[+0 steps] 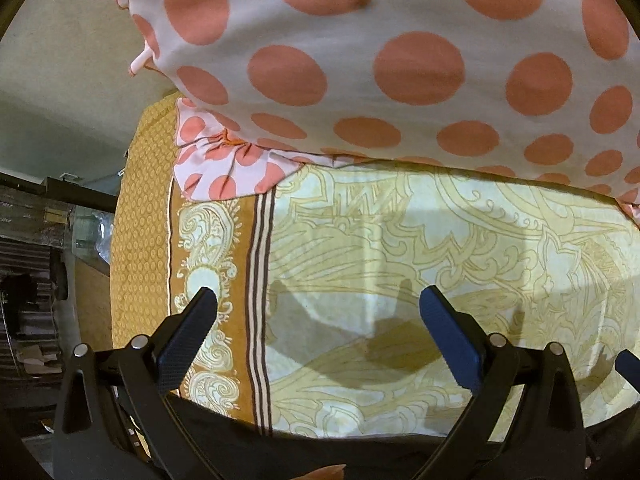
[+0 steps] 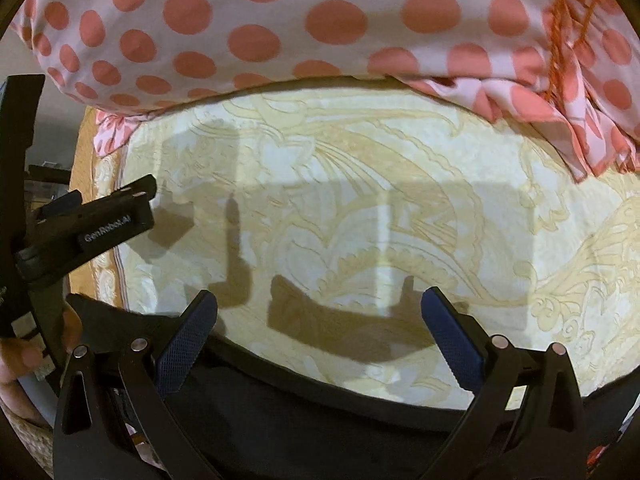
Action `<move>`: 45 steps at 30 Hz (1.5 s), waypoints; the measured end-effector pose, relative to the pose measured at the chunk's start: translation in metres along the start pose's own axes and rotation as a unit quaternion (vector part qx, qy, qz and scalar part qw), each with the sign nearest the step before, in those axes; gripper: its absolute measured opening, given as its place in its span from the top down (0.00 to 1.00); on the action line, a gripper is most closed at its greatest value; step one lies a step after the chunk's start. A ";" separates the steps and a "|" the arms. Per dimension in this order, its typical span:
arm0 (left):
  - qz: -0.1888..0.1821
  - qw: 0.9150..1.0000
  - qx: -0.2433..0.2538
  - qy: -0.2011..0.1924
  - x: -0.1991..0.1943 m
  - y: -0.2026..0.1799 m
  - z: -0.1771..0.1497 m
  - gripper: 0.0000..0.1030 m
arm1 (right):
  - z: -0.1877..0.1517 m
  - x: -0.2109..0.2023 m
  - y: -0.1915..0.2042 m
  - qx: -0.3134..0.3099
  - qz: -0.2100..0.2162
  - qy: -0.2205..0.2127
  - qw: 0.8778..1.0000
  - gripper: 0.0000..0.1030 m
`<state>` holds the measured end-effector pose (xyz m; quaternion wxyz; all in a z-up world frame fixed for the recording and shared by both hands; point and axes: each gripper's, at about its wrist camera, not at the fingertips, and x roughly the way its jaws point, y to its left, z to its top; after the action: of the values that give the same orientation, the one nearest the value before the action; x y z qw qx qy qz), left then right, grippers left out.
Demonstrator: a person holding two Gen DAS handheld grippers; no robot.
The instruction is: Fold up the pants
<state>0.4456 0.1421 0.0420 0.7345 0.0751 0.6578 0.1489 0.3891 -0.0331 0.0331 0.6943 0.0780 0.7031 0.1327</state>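
Note:
White pants with large coral polka dots (image 1: pixel 360 60) lie across the far part of the patterned cloth, with a gathered end (image 1: pixel 224 160) at the left. In the right wrist view the pants (image 2: pixel 280 32) fill the top, and an orange drawstring (image 2: pixel 560 28) shows at the right. My left gripper (image 1: pixel 318 300) is open and empty, short of the pants. My right gripper (image 2: pixel 318 302) is open and empty above bare cloth. The left gripper also shows at the left in the right wrist view (image 2: pixel 100 220).
A cream and yellow patterned sheet (image 1: pixel 440 248) with an ochre border (image 1: pixel 140 240) covers the surface. Its left edge drops to a cluttered floor area (image 1: pixel 40 280). A dark garment (image 2: pixel 320 440) lies along the near edge.

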 end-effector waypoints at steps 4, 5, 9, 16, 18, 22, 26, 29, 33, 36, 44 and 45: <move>-0.005 1.000 -0.006 0.006 0.003 -0.003 -0.001 0.02 | 0.001 0.001 -0.012 0.001 -0.008 0.003 1.000 0.01; -0.005 1.000 -0.007 0.008 0.004 -0.004 -0.001 0.02 | 0.002 0.001 -0.013 -0.001 -0.010 0.003 1.000 0.01; 0.002 1.000 -0.011 0.012 0.003 -0.009 0.000 0.02 | 0.005 0.001 -0.018 -0.013 -0.017 0.004 1.000 0.01; 0.007 1.000 -0.011 0.007 -0.002 -0.023 0.004 0.02 | 0.002 -0.010 -0.043 -0.018 -0.010 0.003 1.000 0.01; 0.008 1.000 -0.011 0.007 -0.002 -0.026 0.005 0.02 | 0.002 -0.009 -0.043 -0.024 -0.009 0.004 1.000 0.01; 0.010 1.000 -0.013 0.008 -0.005 -0.035 0.006 0.02 | 0.002 -0.008 -0.046 -0.029 -0.010 0.003 1.000 0.01; 0.014 1.000 -0.011 0.005 -0.006 -0.036 0.006 0.02 | -0.002 -0.013 -0.047 -0.036 -0.008 -0.010 0.999 0.01; 0.011 1.000 -0.013 -0.008 -0.011 -0.033 0.002 0.02 | -0.011 -0.025 -0.049 -0.046 -0.002 -0.038 0.998 0.01; 0.007 0.999 -0.021 -0.038 -0.029 -0.031 -0.008 0.02 | -0.035 -0.052 -0.062 -0.054 -0.003 -0.109 0.993 0.01; -0.006 0.998 -0.022 -0.062 -0.045 -0.033 -0.021 0.02 | -0.057 -0.073 -0.084 -0.057 -0.014 -0.147 0.987 0.01; -0.052 0.984 -0.006 -0.170 -0.106 -0.060 -0.081 0.02 | -0.125 -0.109 -0.160 -0.043 -0.040 -0.209 0.976 0.01; -0.062 0.981 -0.006 -0.182 -0.109 -0.061 -0.089 0.02 | -0.138 -0.114 -0.170 -0.048 -0.046 -0.226 0.972 0.01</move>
<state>0.3547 0.0422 0.1150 0.8502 0.0551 0.5156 0.0911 0.2674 -0.2391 0.0923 0.8436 0.0400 0.5235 0.1127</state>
